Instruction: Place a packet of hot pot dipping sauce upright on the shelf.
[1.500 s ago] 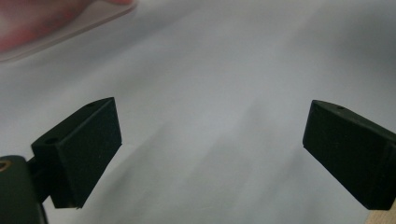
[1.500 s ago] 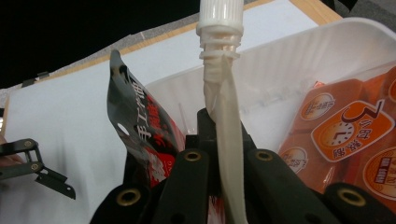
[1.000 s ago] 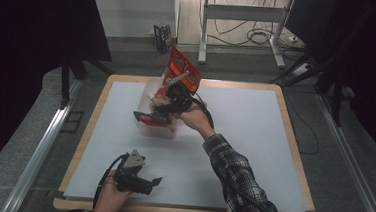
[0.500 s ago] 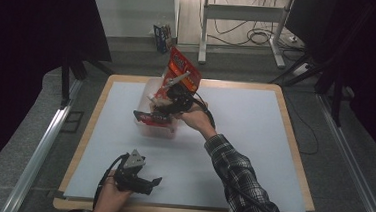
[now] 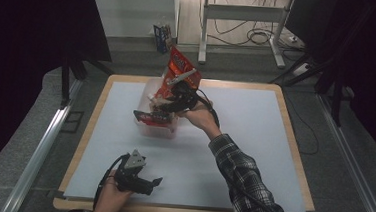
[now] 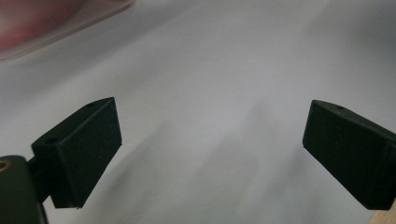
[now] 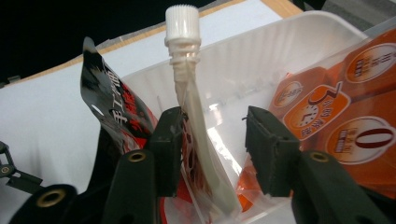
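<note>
Fingers of the right gripper (image 7: 212,154) stand apart around a spouted pouch (image 7: 201,126) in the clear plastic tub (image 7: 261,60), having just been opening.

One finger (image 7: 166,149) lies against the pouch's side while the other stands clear of it; the pouch leans upright, its white screw cap (image 7: 182,21) above the tub's rim. An orange packet (image 7: 336,116) stands just beside it in the same tub, a dark red-printed packet (image 7: 112,116) on its other side. From above, the tub (image 5: 149,91) sits at the far left of the white worktop (image 5: 255,125). The left gripper (image 5: 155,183), well apart near the front edge, rests there with fingers wide apart and nothing between them.
</note>
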`<action>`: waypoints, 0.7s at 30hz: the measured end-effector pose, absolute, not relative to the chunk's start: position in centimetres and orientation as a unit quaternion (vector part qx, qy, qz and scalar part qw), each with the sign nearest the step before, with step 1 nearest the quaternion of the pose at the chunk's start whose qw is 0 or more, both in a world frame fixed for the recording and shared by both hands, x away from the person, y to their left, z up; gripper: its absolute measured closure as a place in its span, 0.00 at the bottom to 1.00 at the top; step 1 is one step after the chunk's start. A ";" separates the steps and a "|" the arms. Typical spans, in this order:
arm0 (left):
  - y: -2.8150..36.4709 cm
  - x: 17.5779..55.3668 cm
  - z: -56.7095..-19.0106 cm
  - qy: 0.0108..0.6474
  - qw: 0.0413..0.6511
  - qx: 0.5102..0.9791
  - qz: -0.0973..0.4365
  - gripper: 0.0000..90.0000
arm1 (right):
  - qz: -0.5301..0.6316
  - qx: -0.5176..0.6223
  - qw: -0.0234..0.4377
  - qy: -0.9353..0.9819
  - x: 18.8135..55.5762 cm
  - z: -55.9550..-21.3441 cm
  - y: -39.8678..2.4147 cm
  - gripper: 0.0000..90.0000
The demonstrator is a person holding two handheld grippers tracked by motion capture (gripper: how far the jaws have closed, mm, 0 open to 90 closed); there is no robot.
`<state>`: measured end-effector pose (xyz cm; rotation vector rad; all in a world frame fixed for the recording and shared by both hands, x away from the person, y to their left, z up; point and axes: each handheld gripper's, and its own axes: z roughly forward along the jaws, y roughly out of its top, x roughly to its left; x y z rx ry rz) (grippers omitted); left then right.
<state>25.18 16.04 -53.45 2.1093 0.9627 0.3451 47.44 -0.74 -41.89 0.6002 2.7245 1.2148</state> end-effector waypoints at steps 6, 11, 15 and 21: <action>16.0 25.1 -53.4 0.378 0.389 0.829 0.136 0.05 | 0.404 0.199 0.061 0.891 47.1 -41.0 -1.2 0.54; 16.0 25.1 -53.4 0.378 0.388 0.829 0.135 0.05 | 0.406 0.200 0.064 0.890 46.9 -40.7 -1.5 0.48; 15.9 25.1 -53.4 0.378 0.388 0.830 0.135 0.05 | 0.405 0.199 0.067 0.890 46.7 -40.5 -1.5 0.43; 15.9 25.1 -53.4 0.377 0.387 0.831 0.135 0.05 | 0.406 0.197 0.073 0.890 46.5 -40.3 -1.7 0.37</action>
